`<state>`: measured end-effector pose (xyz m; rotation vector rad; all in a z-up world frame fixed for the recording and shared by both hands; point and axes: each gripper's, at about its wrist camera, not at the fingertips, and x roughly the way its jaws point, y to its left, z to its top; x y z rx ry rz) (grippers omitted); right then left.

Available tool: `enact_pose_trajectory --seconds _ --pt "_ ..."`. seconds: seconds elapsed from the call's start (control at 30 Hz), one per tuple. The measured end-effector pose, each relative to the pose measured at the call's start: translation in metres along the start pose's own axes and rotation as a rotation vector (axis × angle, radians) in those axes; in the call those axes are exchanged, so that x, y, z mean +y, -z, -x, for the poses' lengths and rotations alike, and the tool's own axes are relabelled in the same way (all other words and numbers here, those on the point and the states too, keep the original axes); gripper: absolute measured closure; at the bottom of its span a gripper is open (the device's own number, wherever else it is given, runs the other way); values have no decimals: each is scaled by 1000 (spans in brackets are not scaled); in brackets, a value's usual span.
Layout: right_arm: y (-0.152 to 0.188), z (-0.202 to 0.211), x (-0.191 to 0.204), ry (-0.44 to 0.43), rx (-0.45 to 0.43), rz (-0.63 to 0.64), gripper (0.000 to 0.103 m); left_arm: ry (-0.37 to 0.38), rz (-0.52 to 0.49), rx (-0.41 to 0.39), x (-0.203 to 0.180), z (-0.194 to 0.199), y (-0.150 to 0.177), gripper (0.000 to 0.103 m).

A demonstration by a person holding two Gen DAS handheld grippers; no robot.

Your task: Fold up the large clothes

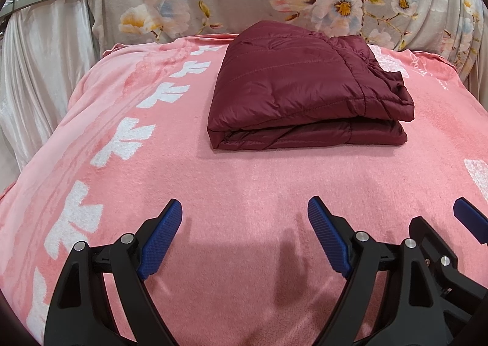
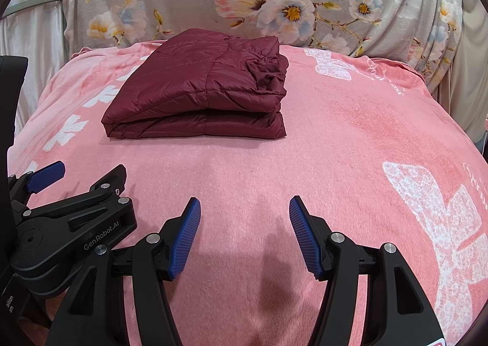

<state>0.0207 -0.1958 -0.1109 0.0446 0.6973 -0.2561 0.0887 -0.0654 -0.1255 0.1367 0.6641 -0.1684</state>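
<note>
On the pink blanket (image 1: 244,181), toward its far side, the maroon jacket (image 1: 305,83) lay as a squared, layered bundle, well apart from both claws. Left gripper (image 1: 244,236) and right gripper (image 2: 245,236) hung near the blanket's near edge side by side, jaws spread wide, each holding nothing. Folding looked finished, the step being the release and retreat. Any next move would call only for tidying the gathered right-hand edge, or fetching another garment
</note>
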Motion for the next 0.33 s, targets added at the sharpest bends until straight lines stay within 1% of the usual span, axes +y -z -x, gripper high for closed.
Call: enact_pose_trajectory --seconds 0.33 --pt "0 0 -1 0 0 2 43 0 -4 -2 1 0 -1 22"
